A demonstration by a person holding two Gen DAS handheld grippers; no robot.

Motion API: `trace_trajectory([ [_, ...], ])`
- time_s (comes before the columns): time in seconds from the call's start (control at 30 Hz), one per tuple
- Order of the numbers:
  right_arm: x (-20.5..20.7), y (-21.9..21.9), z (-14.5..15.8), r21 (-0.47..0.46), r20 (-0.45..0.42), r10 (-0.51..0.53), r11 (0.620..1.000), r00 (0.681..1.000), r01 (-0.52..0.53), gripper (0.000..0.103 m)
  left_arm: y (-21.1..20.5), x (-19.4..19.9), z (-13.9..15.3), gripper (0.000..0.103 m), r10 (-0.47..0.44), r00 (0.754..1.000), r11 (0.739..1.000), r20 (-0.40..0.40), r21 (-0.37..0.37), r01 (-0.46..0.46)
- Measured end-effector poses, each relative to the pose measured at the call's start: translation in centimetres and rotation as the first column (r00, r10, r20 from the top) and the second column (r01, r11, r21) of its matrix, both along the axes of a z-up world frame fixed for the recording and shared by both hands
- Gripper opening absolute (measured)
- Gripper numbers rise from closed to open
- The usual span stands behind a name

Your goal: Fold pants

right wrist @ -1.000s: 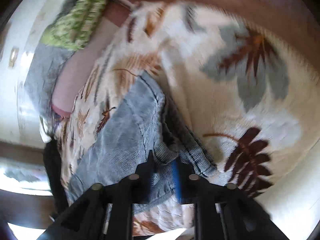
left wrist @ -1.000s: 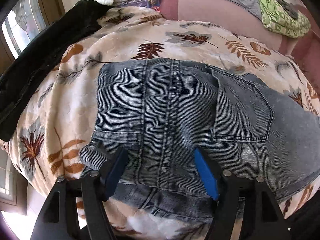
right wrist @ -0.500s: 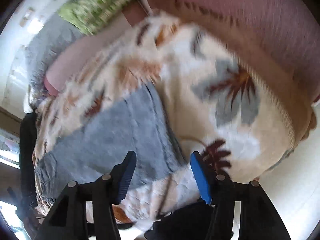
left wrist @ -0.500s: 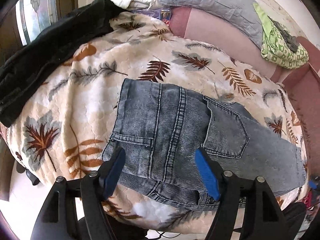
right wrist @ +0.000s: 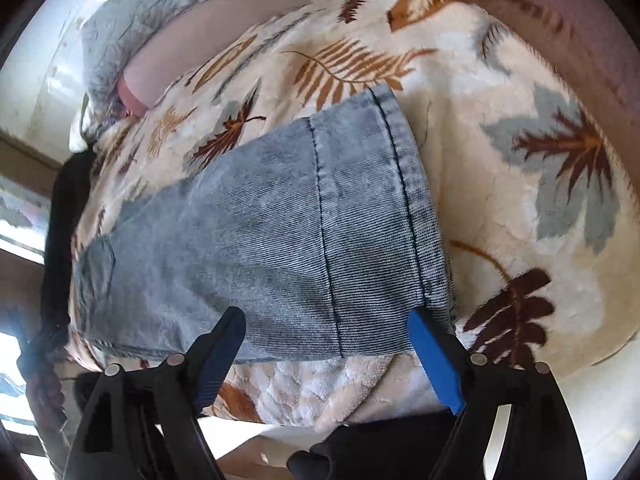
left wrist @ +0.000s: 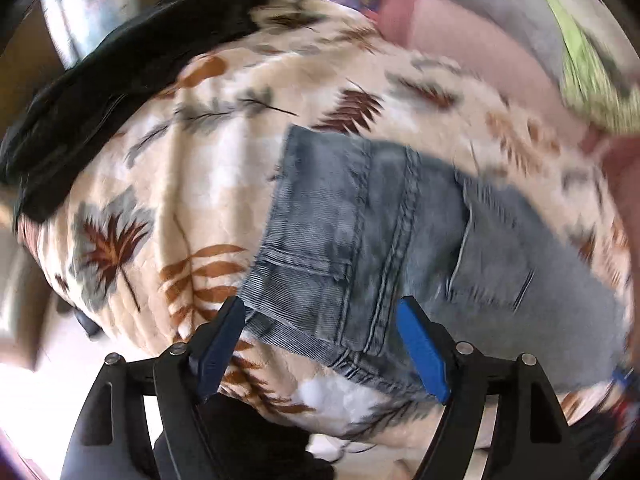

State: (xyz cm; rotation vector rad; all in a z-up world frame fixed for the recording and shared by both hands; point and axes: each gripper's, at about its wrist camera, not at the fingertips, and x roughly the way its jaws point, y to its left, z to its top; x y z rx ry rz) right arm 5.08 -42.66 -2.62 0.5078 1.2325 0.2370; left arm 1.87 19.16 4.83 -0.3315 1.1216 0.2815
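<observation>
I see the jeans [right wrist: 280, 232] lying at twelve o'clock off both wide, empty claws, right claw [right wrist: 332, 356] and left claw [left wrist: 324, 344], whose jaws have just been opening.

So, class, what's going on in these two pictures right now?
A person with a handheld gripper in each hand is folding grey-blue denim pants laid flat on a leaf-print blanket. Both grippers are open and hold nothing. The right gripper, whose jaws have just been opening, hovers near the hem end. The left gripper, also just opening wider, hovers by the waistband end near the back pocket. A black garment lies at the blanket's far edge.
</observation>
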Motion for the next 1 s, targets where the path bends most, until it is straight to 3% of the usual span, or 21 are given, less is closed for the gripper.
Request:
trace_trajectory([
  [0.1,-0.2,0.1,0.0,-0.001,0.018,-0.009,1.000,1.000,0.009,0.089,1.6,-1.0,-0.9,0.079,0.066,0.998,0.985,-0.005,-0.160,-0.065],
  [0.27,0.2,0.8,-0.2,0.003,0.020,0.001,1.000,1.000,-0.001,0.092,0.6,-2.4,-3.4,0.079,0.121,0.991,0.936,-0.062,-0.326,-0.135],
  [0.6,-0.4,0.0,-0.2,0.031,0.030,-0.007,0.999,1.000,0.006,0.093,-0.5,-1.5,-2.4,0.078,0.153,0.988,0.914,0.034,-0.386,-0.128],
  [0.77,-0.4,0.1,-0.3,0.031,0.030,-0.008,0.999,1.000,0.007,0.093,0.3,-1.1,-3.8,0.076,0.185,0.983,0.908,0.011,-0.384,-0.167],
  [0.87,-0.5,0.0,-0.2,0.031,0.031,-0.008,1.000,0.999,0.008,0.093,1.1,-0.9,-4.9,0.049,0.240,0.971,0.901,-0.022,-0.367,-0.231],
  [0.93,-0.5,-0.1,-0.2,0.036,0.032,-0.008,0.999,0.999,0.007,0.093,1.2,-1.0,-4.6,0.015,0.243,0.970,0.917,-0.006,-0.324,-0.232],
  [1.0,-0.5,-0.1,-0.2,0.036,0.031,-0.008,0.999,0.999,0.007,0.093,1.5,-1.0,-4.6,0.010,0.248,0.969,0.923,-0.001,-0.304,-0.237],
])
